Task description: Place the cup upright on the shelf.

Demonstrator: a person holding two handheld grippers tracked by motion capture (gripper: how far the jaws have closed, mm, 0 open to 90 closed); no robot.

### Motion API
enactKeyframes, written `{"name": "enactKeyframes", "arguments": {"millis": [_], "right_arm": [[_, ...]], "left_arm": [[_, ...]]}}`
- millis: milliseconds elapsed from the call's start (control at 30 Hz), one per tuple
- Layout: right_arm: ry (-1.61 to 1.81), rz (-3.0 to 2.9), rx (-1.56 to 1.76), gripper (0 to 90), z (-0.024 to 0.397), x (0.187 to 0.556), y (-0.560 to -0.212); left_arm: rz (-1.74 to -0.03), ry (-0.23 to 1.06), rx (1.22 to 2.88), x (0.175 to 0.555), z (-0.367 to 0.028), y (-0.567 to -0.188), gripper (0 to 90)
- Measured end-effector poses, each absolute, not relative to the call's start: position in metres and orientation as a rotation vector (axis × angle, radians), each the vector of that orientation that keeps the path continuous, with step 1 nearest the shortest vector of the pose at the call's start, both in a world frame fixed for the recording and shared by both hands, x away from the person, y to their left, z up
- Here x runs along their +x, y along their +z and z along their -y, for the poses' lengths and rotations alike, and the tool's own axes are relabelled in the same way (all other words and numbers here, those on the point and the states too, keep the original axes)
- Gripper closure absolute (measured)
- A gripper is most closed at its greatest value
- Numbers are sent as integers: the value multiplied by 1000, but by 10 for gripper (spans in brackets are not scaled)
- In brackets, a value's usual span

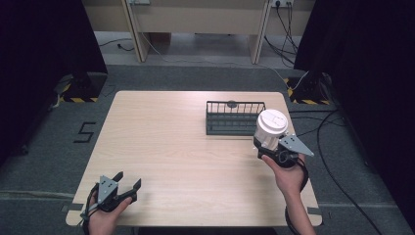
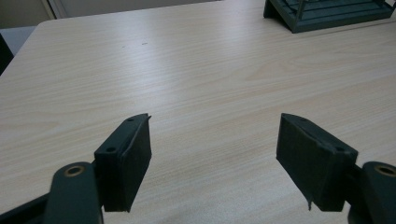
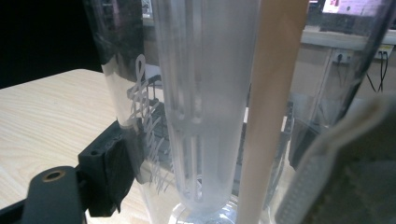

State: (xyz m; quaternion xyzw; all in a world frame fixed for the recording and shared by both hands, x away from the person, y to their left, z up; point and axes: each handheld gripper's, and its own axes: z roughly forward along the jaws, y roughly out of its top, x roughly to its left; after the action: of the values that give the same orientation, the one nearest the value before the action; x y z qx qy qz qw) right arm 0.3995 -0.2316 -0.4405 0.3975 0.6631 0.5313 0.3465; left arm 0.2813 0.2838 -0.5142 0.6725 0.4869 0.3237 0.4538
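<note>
Right gripper (image 1: pixel 268 146) clamps clear ribbed white-lidded cup (image 1: pixel 270 128) near wire basket (image 1: pixel 234 118); left gripper (image 1: pixel 128 183) gapes over woodgrain table (image 1: pixel 161 142)

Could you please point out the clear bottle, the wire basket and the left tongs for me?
clear bottle (image 1: pixel 272 123): high view, on its white lid.
wire basket (image 1: pixel 234 104): high view, on its far rim.
left tongs (image 1: pixel 128 181): high view, midway between the open tips.

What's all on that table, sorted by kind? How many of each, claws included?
Wire basket, dark, near the far edge: 1
Clear bottle with a white lid, held in the right claw: 1
Hand-held claws, counting the open left claw as well: 2
Total: 4
</note>
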Motion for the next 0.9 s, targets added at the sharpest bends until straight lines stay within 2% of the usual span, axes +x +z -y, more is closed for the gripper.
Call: {"name": "enactKeyframes", "arguments": {"millis": [900], "right_arm": [[1383,-1709,1041,186,222,421,-428]], "left_arm": [[-1199,796,1659,281,-284,-514,262]]}}
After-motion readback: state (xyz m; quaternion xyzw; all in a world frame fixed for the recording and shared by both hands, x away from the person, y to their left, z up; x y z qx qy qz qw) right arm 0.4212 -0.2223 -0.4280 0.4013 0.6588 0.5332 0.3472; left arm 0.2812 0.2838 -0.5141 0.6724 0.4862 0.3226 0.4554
